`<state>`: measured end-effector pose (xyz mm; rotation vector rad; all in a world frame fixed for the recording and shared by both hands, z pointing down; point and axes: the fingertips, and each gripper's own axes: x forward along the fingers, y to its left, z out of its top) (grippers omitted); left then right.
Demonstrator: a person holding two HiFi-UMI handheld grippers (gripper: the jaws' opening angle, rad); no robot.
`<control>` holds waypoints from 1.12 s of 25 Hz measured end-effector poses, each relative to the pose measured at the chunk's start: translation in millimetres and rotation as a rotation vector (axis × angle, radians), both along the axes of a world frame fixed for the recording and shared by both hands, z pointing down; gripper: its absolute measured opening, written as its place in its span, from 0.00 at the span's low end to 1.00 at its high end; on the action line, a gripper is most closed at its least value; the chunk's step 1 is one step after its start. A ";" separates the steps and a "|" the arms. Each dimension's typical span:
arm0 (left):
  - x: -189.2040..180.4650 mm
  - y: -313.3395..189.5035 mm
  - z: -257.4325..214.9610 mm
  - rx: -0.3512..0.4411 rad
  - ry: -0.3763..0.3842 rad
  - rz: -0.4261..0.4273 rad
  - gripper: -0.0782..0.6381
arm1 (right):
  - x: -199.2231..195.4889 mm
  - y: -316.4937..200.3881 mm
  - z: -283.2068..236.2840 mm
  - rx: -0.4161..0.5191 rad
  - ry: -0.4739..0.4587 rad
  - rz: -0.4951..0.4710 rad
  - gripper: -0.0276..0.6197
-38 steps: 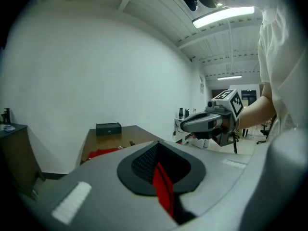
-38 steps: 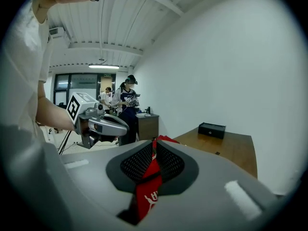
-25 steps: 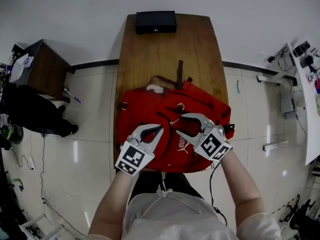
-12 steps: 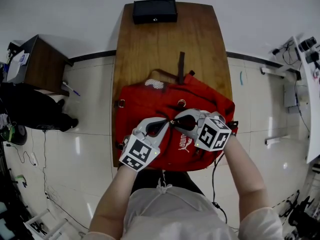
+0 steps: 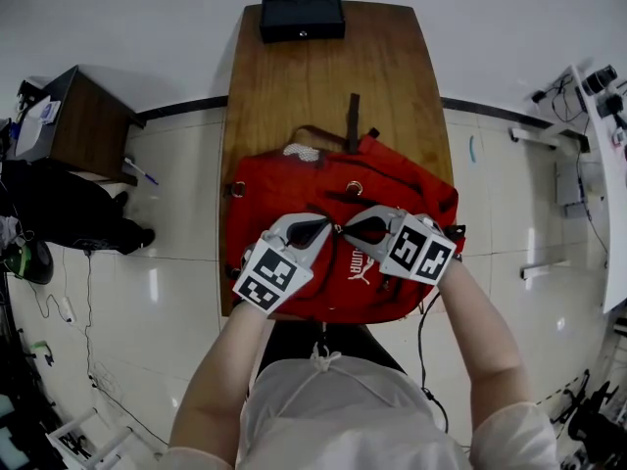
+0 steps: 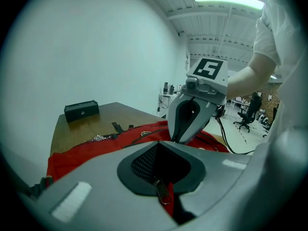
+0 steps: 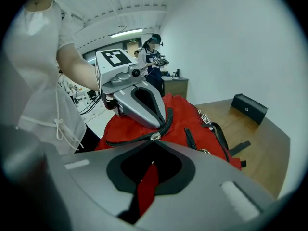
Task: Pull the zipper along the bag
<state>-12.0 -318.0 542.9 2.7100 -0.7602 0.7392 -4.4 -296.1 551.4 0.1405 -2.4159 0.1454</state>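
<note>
A red backpack (image 5: 323, 204) lies flat on the wooden table (image 5: 294, 96). Both grippers meet tip to tip over its middle zipper. My left gripper (image 5: 330, 231) is shut, with a metal zipper pull (image 6: 163, 194) and red fabric between its jaws. My right gripper (image 5: 344, 233) faces it from the right; its jaws have closed down on a red strip (image 7: 147, 186). A silver slider (image 7: 155, 137) on the black zipper track (image 7: 168, 121) sits just in front of the right gripper's tips. In the right gripper view the left gripper (image 7: 161, 125) touches down right behind that slider.
A black box (image 5: 302, 18) stands at the table's far end. A dark strap (image 5: 353, 125) trails from the bag toward it. A dark cabinet (image 5: 69, 130) stands on the floor at the left. A person (image 7: 154, 52) stands in the background.
The right gripper has swung left toward the left gripper and its jaws, wide apart a second ago, have closed. The left gripper has shifted slightly up and right.
</note>
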 end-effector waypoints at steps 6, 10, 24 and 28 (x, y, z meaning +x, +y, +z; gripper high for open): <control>-0.6 0.8 5.1 -0.035 0.024 0.023 0.12 | -0.4 13.3 0.1 -0.056 0.011 0.082 0.05; -0.5 2.3 5.9 -0.034 0.021 0.023 0.12 | -0.9 24.1 3.0 -0.072 0.029 0.125 0.05; -1.4 1.3 7.0 -0.054 0.034 0.024 0.12 | -9.4 69.1 18.6 -0.077 0.075 0.141 0.06; -1.8 1.7 8.0 -0.056 0.040 0.028 0.12 | -12.9 80.6 23.8 -0.097 0.084 0.138 0.06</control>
